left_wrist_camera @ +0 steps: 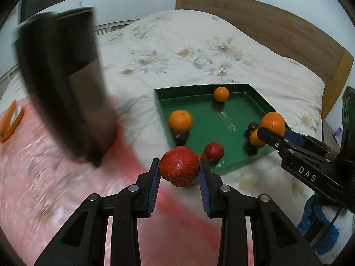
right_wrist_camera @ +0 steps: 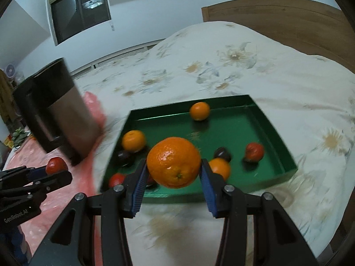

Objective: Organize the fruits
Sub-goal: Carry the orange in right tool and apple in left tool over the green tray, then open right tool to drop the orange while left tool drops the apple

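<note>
My left gripper (left_wrist_camera: pixel 179 169) is shut on a red apple-like fruit (left_wrist_camera: pixel 179 166), held above the bed just left of the green tray (left_wrist_camera: pixel 224 130). My right gripper (right_wrist_camera: pixel 173 170) is shut on a large orange (right_wrist_camera: pixel 174 162), held over the tray's near edge (right_wrist_camera: pixel 177 196). In the left wrist view the right gripper (left_wrist_camera: pixel 271 130) shows at the right with its orange (left_wrist_camera: pixel 273 122). In the right wrist view the left gripper (right_wrist_camera: pixel 56 169) shows at the left with the red fruit (right_wrist_camera: pixel 56 165). Inside the tray lie several oranges (right_wrist_camera: pixel 199 110), red fruits (right_wrist_camera: pixel 254 151) and dark plums (right_wrist_camera: pixel 222 154).
A tall dark and silver container (right_wrist_camera: pixel 64 113) stands left of the tray on a pink plastic sheet (right_wrist_camera: pixel 66 195). The bed has a floral quilt (right_wrist_camera: pixel 221 66) and a wooden headboard (right_wrist_camera: pixel 277 20) behind. An orange-rimmed dish (left_wrist_camera: pixel 11 122) lies at the far left.
</note>
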`<state>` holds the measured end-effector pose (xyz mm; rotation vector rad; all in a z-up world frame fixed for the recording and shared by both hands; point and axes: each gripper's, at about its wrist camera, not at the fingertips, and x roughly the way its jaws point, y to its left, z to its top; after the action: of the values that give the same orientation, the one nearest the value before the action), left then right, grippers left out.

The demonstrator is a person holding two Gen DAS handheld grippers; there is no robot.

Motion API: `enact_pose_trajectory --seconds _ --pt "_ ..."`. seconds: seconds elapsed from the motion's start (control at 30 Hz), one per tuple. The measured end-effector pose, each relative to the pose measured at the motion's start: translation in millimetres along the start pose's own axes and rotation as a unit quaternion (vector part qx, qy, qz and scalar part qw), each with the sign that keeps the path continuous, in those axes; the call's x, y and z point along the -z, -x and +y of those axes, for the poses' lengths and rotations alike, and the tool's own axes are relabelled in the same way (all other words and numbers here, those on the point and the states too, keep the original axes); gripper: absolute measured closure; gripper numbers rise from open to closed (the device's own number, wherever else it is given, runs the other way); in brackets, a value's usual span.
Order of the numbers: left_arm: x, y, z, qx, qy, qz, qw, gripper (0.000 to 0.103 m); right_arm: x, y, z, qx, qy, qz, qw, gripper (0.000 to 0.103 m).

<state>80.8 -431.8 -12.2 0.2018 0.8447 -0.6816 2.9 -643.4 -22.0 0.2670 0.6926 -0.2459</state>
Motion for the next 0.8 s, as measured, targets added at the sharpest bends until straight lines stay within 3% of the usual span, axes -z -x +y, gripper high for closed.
enact_pose_trajectory --seconds 0.27,0.67,0.8 --pt "-25 -63 -20 -0.002 -0.013 0.016 0.9998 0.074 -9 -41 -13 0.028 0.032 0.022 0.999 0.027" --pt "-27 -94 -28 -0.005 -0.03 0.028 0.9991 0.074 -5 -75 -12 0.036 0.06 0.045 0.997 0.027" --pt "-28 -93 -31 0.002 -0.042 0.029 0.9987 0.058 -6 -75 -12 0.047 0.06 0.047 0.996 0.026"
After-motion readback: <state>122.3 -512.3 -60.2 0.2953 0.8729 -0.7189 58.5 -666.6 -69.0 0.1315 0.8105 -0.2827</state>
